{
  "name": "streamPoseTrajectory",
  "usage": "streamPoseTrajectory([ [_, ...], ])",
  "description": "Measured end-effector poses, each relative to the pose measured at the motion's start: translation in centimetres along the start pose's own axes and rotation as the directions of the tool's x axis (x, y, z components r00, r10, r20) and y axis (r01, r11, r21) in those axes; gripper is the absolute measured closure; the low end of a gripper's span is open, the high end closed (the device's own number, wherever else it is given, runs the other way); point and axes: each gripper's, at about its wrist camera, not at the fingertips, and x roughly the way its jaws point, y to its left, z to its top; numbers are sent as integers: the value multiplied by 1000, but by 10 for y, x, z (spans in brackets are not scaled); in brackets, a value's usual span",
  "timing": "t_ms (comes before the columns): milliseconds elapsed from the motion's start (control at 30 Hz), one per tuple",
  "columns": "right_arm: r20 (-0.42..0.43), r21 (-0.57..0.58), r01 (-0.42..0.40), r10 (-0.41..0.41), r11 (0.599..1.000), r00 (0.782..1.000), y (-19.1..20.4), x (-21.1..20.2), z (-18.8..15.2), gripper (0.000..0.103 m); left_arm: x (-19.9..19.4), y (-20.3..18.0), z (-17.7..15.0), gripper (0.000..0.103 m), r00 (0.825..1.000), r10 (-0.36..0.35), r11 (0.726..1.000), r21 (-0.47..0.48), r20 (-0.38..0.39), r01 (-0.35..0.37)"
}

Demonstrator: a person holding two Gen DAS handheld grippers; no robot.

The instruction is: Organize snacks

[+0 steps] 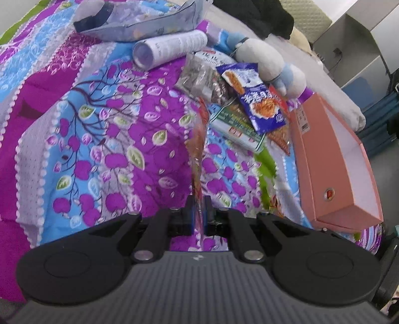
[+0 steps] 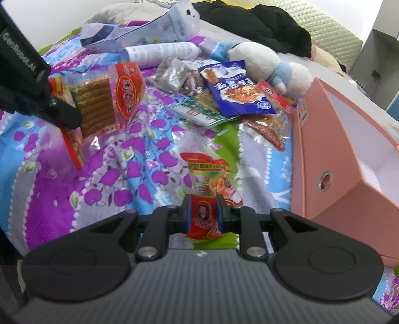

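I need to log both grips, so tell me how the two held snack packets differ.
The biscuit packet in the left hand-held gripper is the larger one, clear-fronted with rows of brown sticks; the peanut packet in the right hand-held gripper is smaller, printed red with a portrait. The biscuit packet is pinched by its thin edge; the peanut packet is gripped across its body. Both are red-trimmed.

1. Bedspread (image 1: 104, 149): purple, blue and grey, printed with trees and leaves.
2. Right side: open pink box (image 2: 331, 159).
3. Far centre: snack packets (image 2: 237, 97) overlapping in a heap.
4. Behind the heap: white tube (image 1: 172, 47), plush toy (image 1: 264, 62), flattened pouch (image 1: 139, 22).
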Motion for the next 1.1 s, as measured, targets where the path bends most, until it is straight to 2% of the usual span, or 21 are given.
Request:
streamPoseTrajectory([
  [200,-15,30,-33,33,999,999,-1,4,-3,73,4,5,-5,95,998,45,999,27,-54,-44],
  [233,-22,43,-39,40,998,999,-2,5,-3,70,5,6,-5,91,996,57,998,29,-68,-55],
  [300,-28,68,-57,59,996,998,-3,5,-3,65,5,10,-6,81,995,69,997,24,-78,-67],
  [333,-29,83,-67,69,994,997,-4,5,-3,58,3,12,-7,69,994,79,997,19,-80,-78],
  [367,-31,104,-79,83,991,996,-6,5,-3,48,2,14,-7,53,992,92,996,15,-81,-91],
  [467,-28,214,-129,138,968,990,-16,5,-4,26,-2,20,-8,33,989,125,992,1,-76,-125],
  [500,-22,247,-138,148,959,989,-19,5,-5,25,-4,22,-8,31,989,129,992,-1,-73,-129],
  [567,-15,298,-150,162,943,987,-24,4,-5,22,-6,26,-7,19,987,150,989,-3,-63,-151],
  [667,13,367,-166,174,915,985,-31,3,-8,22,-8,30,-4,16,984,175,984,-7,-40,-176],
  [900,57,464,-138,126,875,990,-37,-3,-15,22,-5,26,-1,12,984,175,985,6,-11,-175],
  [1100,59,512,-97,78,854,995,-41,1,-18,22,7,34,3,11,988,151,987,-47,-22,-152],
])
